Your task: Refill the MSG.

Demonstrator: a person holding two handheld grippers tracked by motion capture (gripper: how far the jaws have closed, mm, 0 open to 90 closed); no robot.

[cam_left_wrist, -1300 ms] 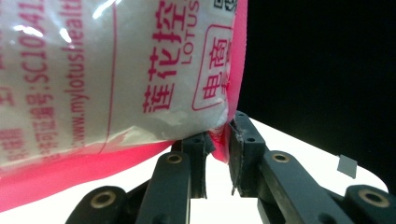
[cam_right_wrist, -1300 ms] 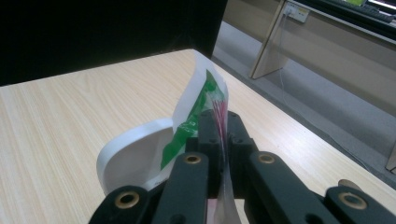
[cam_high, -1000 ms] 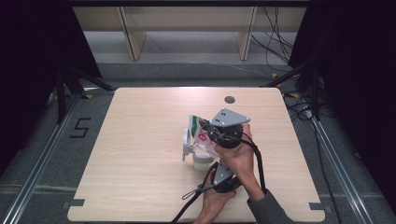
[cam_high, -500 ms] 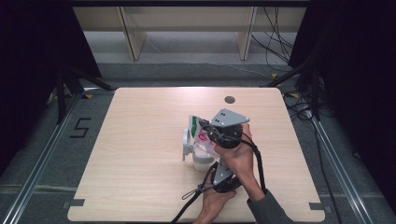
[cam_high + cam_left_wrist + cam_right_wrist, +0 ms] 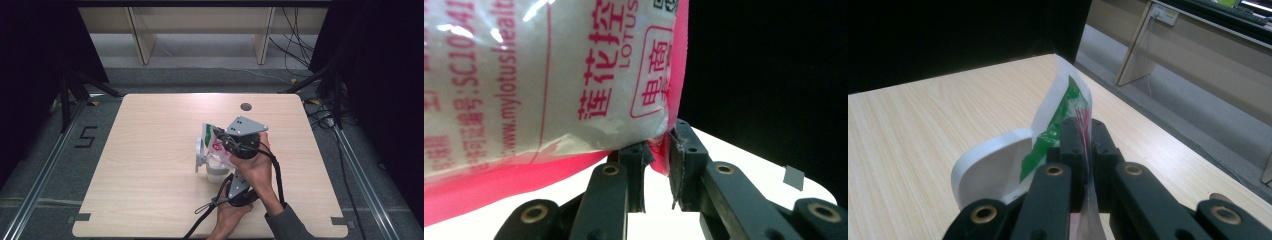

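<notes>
One clear plastic bag with pink-red print and white powder [image 5: 214, 150], both grippers clamped on it: left gripper [image 5: 656, 157] nips a bottom corner, right gripper [image 5: 1083, 145] pinches the top edge, bare light wood table [image 5: 150, 150] all round.

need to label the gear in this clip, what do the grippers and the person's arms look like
Both grippers have matte black jaws built from jointed links with brass-coloured pivot pins: left gripper, right gripper. In the high view the right gripper has a round black body topped by a grey three-cornered plate with small holes. Black cables trail off toward the table's near edge. One forearm wears a grey sleeve.
</notes>
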